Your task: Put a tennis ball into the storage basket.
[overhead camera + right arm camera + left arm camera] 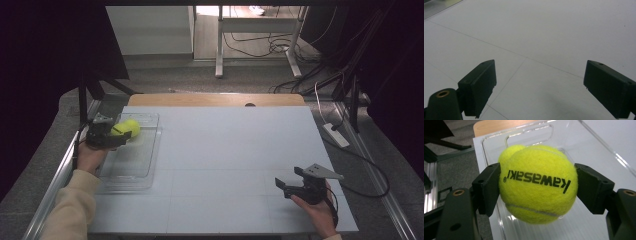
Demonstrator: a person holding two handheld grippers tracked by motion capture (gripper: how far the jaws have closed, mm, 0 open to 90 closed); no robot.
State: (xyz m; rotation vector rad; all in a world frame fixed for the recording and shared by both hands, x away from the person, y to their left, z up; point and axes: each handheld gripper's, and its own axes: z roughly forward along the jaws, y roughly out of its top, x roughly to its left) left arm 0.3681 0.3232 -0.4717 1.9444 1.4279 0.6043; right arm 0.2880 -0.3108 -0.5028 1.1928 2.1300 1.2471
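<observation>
Tennis ball (537,183) clamped between left gripper (112,136) jaws, over clear tray (131,172), right gripper (292,187) wide apart, holding nothing

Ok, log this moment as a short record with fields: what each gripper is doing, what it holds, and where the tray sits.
left gripper: shut on the tennis ball, jaws pressing its two sides
ball position: held above the clear tray
second ball: yellow, partly hidden behind the held one; whether it rests in the tray cannot be told
tray place: left side of the white table
right gripper: open, nothing between its jaws, over bare table at the near right
</observation>
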